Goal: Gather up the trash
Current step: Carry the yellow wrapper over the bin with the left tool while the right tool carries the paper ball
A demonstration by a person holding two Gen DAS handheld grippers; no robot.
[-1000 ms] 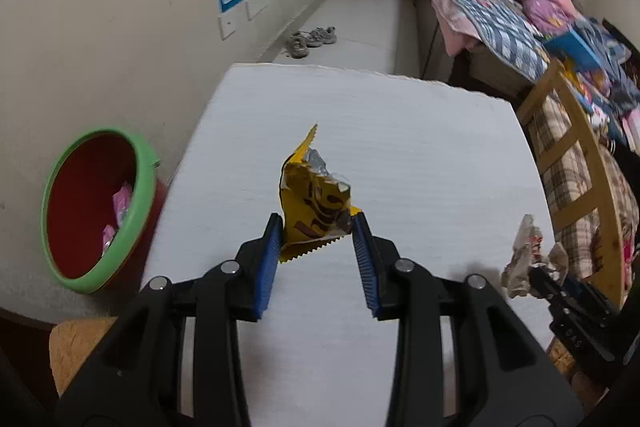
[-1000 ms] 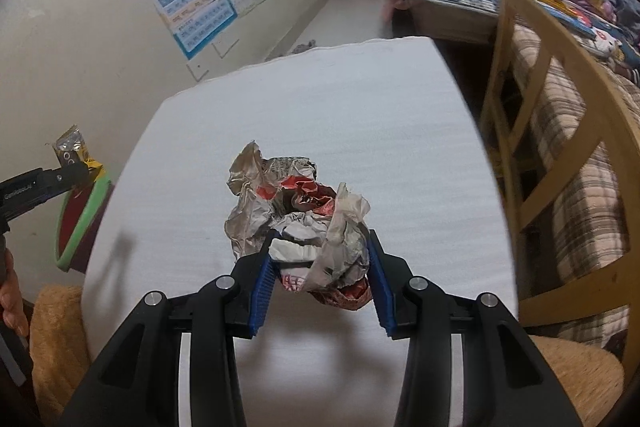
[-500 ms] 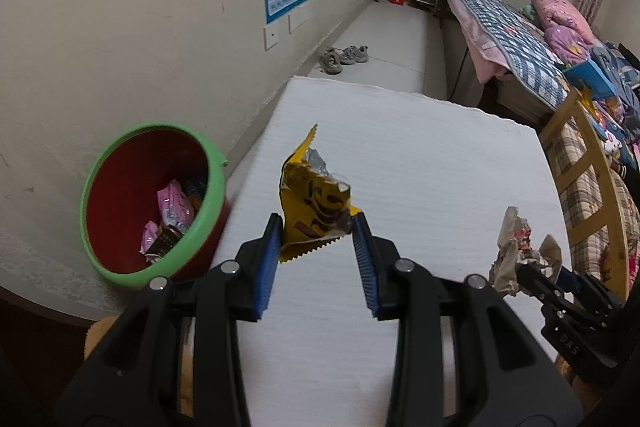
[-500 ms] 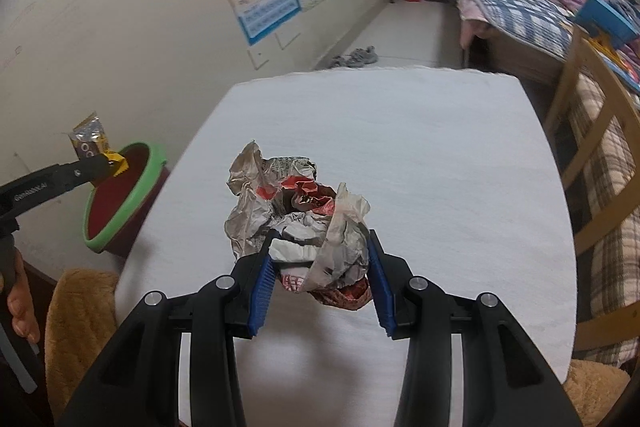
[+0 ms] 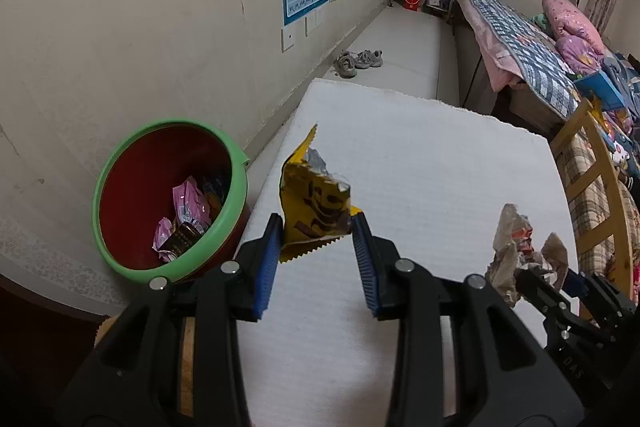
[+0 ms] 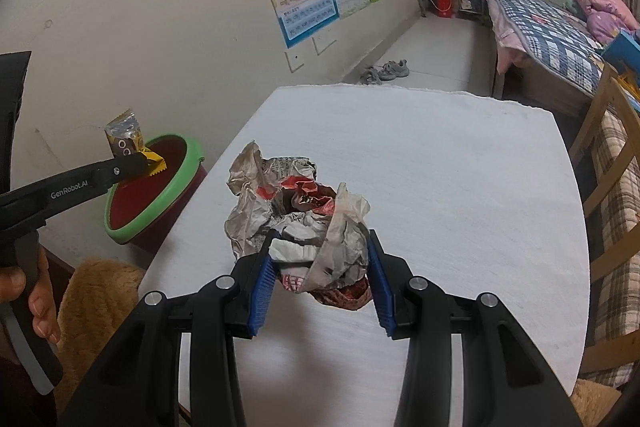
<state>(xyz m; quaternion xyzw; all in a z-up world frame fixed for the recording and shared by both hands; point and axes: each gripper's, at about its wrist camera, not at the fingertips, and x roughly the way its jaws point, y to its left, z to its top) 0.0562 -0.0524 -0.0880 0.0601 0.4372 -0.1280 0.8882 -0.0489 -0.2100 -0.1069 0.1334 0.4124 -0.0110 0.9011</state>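
Item one: we are holding the left hand-held gripper (image 5: 316, 247) with its blue pads pinching a yellow snack wrapper (image 5: 314, 205) by the lower part, the torn foil top standing up ahead of the fingertips. The wrapper is hanging over the left edge of the white worktop (image 5: 420, 167).

Item two: we are holding the right hand-held gripper (image 6: 320, 269) with its pads pressing on both sides of a crumpled paper wad (image 6: 298, 219), grey newsprint with red patches, which is bulging up and forward from between the fingers, above the worktop.

Item three: a red bin with a green rim (image 5: 240, 187) is sitting on the floor to the left of and below the left hand-held gripper, just beside the worktop edge, against the wall. Pink and dark wrappers (image 5: 188, 219) are lying inside it.

Item four: in the right wrist view, the left hand-held gripper (image 6: 140, 161) is reaching in from the left, its wrapper showing in front of the bin's rim, and a person's fingers (image 6: 40, 307) are gripping its handle.

Item five: a wooden chair (image 5: 592, 195) is standing to the right of the right hand-held gripper, beside the worktop.
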